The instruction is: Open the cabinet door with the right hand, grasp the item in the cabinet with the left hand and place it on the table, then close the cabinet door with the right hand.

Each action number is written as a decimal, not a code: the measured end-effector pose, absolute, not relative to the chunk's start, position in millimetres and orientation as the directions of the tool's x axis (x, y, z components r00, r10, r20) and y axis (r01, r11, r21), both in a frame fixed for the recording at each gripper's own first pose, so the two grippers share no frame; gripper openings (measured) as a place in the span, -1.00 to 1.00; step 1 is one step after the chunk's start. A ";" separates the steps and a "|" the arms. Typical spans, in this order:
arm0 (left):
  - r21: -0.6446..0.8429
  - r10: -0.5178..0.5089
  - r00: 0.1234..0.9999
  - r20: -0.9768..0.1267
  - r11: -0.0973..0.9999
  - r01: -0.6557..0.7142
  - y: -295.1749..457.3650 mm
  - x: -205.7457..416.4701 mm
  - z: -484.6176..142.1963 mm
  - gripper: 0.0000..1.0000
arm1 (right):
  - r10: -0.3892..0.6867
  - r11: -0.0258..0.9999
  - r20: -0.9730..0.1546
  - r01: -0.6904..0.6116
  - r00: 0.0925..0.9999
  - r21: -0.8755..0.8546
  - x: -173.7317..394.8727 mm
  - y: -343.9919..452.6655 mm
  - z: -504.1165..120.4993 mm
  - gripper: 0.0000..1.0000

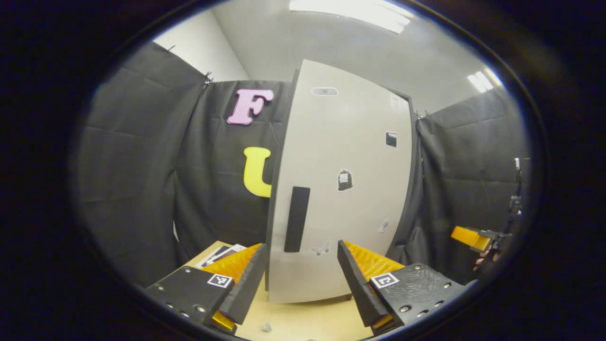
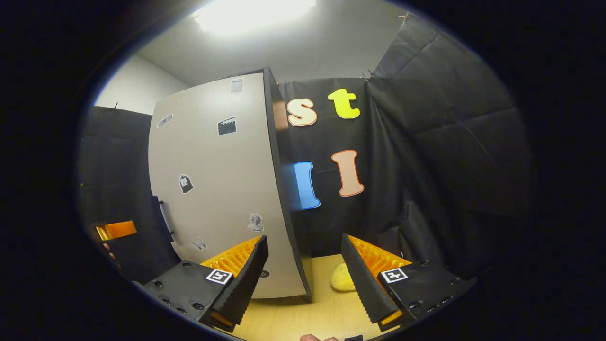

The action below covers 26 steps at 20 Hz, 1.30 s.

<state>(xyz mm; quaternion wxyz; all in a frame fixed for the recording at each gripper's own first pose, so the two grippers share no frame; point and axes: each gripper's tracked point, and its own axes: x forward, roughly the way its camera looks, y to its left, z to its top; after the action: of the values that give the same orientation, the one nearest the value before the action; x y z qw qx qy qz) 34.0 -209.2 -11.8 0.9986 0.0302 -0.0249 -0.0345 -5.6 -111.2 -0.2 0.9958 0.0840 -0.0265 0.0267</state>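
Left gripper (image 1: 300, 272): jaws wide apart, nothing between them; bare worktop (image 1: 303, 319) just below.
Right gripper (image 2: 305, 272): jaws wide apart, empty; it also shows at the right edge of the left gripper view, well off from the door.
Yellow item (image 2: 342, 277): lies on the worktop just beyond the right jaws, nearer their right finger, beside the cabinet's dark side edge (whether it is the task's item cannot be told).
Cabinet door (image 1: 341, 184): pale flat panel, shut, dotted with small stickers; it stands straight ahead past the gap of the left jaws.
Door handle (image 1: 297, 219): dark upright bar, beyond the left jaws' left finger and above it; in the right gripper view it stands proud of the door's far edge.
Handling (judgement): door stiff and light to swing; take the bar across its middle. The item inside is hidden, so its weight and grip point cannot be judged.
Stage (judgement): door not yet opened.
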 end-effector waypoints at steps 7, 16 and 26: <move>0.103 -0.066 0.996 0.053 0.993 0.060 -218.4 37.7 -30.1 0.76 | 0.077 0.974 -0.017 -0.072 0.997 0.216 -15.0 -108.6 -54.5 0.95; 0.173 -0.059 0.998 -0.026 0.983 0.063 -215.7 37.6 -34.0 0.81 | 0.063 0.976 -0.055 -0.050 0.997 0.212 -13.6 -73.7 -76.0 0.96; 0.203 -0.162 0.987 0.000 0.966 0.159 -195.3 71.1 -6.7 0.77 | 0.022 0.988 -0.028 -0.017 0.999 0.152 0.4 -15.5 -46.0 0.96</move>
<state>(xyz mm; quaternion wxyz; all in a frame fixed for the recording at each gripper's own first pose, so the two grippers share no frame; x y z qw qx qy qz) 71.1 -195.3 -6.7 0.9915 0.1017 -0.0083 -0.0811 0.4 -15.5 -46.0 0.9970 0.0759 0.0147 0.0097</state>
